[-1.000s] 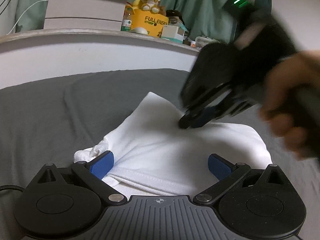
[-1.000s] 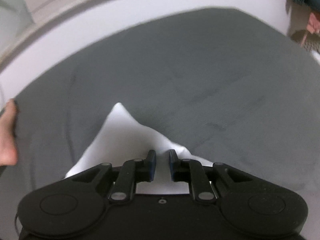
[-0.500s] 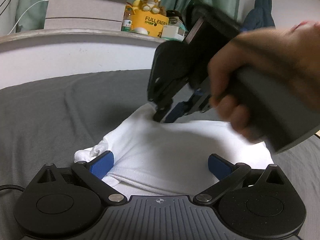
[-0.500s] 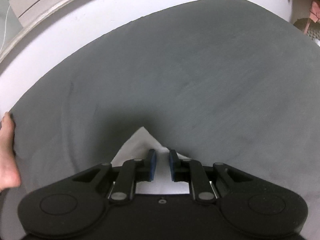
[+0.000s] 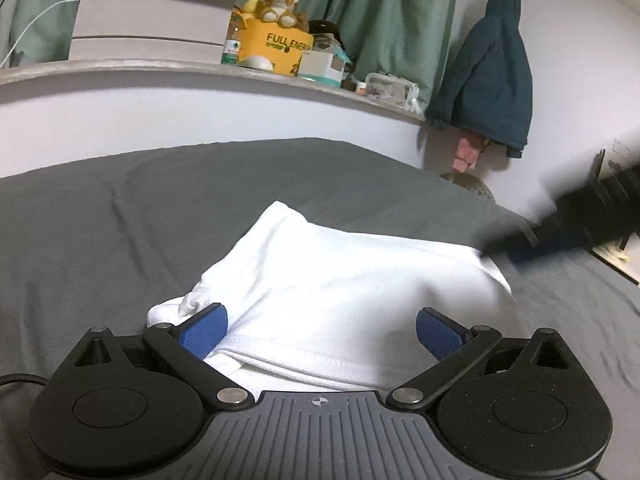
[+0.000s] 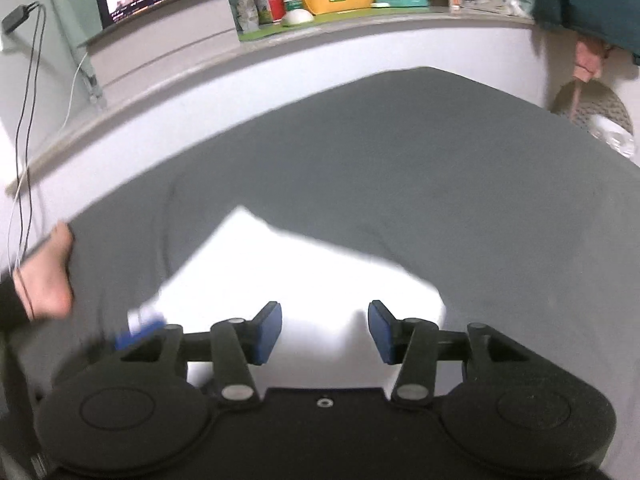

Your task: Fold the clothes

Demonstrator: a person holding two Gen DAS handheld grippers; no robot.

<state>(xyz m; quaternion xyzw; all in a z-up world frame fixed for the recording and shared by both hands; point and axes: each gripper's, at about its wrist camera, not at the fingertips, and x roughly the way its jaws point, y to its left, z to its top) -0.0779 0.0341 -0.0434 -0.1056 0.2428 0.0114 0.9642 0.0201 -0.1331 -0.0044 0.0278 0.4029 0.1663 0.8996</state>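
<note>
Withdrawn from above the white garment (image 5: 340,280) to the far right of the left wrist view since the earlier frame: right gripper (image 6: 325,330), jaws just opened and now apart, nothing pinched between them. Left gripper (image 5: 320,330) spread wide astride the garment's near folded edge, pads not pressing. Garment folded, flat on grey bed sheet (image 5: 100,240).

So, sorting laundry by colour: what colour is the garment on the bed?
Plain white garment, no pattern visible; clearest in the left wrist view.
</note>
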